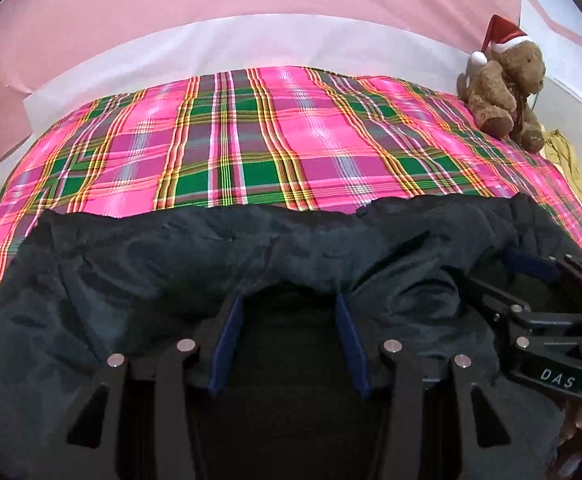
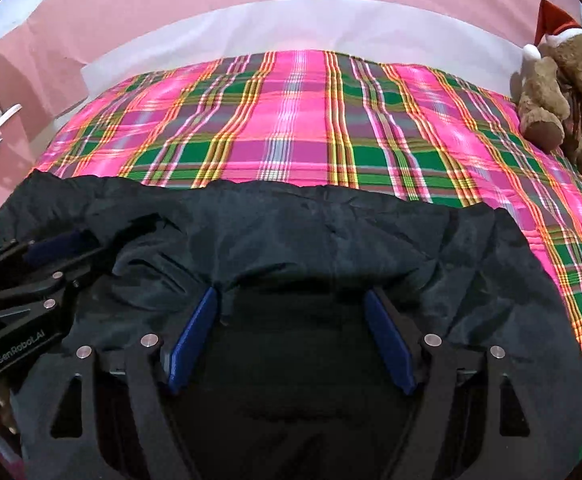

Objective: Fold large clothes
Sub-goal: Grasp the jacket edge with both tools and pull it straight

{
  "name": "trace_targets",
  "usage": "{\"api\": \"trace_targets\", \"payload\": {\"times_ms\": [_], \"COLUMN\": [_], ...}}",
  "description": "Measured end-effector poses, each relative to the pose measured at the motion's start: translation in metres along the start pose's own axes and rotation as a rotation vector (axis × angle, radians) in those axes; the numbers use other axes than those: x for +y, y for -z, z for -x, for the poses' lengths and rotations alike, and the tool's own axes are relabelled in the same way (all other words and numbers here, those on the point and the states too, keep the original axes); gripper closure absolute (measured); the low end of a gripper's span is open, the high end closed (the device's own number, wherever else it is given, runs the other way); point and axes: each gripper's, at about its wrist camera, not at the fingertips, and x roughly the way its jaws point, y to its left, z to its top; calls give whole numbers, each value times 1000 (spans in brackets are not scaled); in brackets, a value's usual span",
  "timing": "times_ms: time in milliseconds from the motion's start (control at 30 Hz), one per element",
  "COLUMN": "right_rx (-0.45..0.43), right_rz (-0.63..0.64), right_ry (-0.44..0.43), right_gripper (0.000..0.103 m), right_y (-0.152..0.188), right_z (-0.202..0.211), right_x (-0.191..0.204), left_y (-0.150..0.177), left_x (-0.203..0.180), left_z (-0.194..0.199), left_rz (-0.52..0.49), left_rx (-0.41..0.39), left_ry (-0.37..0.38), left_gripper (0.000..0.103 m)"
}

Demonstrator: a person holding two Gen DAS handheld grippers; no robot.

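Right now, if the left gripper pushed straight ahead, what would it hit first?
The dark garment: the left gripper already has its open fingertips at or under a raised fold of it. Beyond lies the plaid bedspread; how much fabric lies between is unclear.

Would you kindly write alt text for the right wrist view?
A dark navy garment lies bunched on a pink-and-green plaid bedspread, with the right tool open over its near edge. The left tool reaches in from the left; a Santa-hatted teddy bear sits far right.
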Motion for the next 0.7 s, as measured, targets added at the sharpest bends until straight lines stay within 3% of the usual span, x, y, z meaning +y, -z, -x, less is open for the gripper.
{"api": "trace_targets", "payload": {"times_ms": [500,700], "right_rx": [-31,-82], "right_rz": [7,-7], "right_ry": [22,27], "right_gripper": [27,28], "right_y": [3,-1], "right_z": [1,57], "right_x": [3,-18], "left_y": [3,-6], "left_x": [-3,15], "left_z": [-1,45], "left_rz": [-5,11], "left_rx": [-18,-8], "left_ry": [-12,30], "left_gripper": [53,54]}}
